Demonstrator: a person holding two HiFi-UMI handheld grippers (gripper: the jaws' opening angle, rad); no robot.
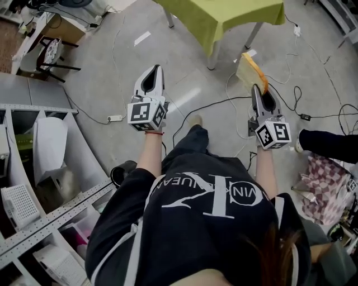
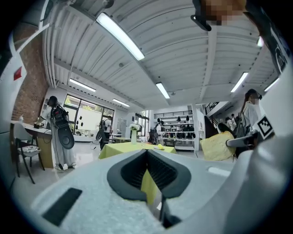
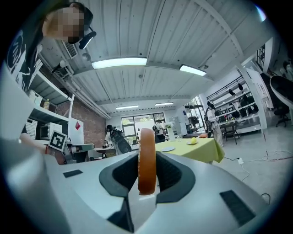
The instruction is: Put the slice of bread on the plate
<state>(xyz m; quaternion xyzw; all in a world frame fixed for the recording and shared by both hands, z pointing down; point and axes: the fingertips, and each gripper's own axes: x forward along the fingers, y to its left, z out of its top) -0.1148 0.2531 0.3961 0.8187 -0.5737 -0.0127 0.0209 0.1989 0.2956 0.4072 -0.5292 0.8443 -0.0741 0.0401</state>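
In the head view my right gripper [image 1: 257,87] is shut on a slice of bread [image 1: 250,70], held on edge above the floor. The right gripper view shows the slice [image 3: 147,160] edge-on between the black pads [image 3: 170,176], brown crust toward the camera. A pale plate [image 3: 167,148] lies on the green-clothed table [image 3: 201,151] ahead, with a yellow fruit [image 3: 193,140] beside it. My left gripper [image 1: 156,69] is level with the right one, its jaws together and holding nothing. In the left gripper view [image 2: 147,153] the bread [image 2: 216,146] appears at the right.
The green table [image 1: 224,17] stands ahead. Cables [image 1: 218,103] and a power strip [image 1: 114,118] lie on the grey floor. White shelving [image 1: 39,167] runs along the left, and a chair [image 1: 50,53] is at far left. A checkered bag [image 1: 327,187] and a dark sleeve [image 1: 330,144] are at right.
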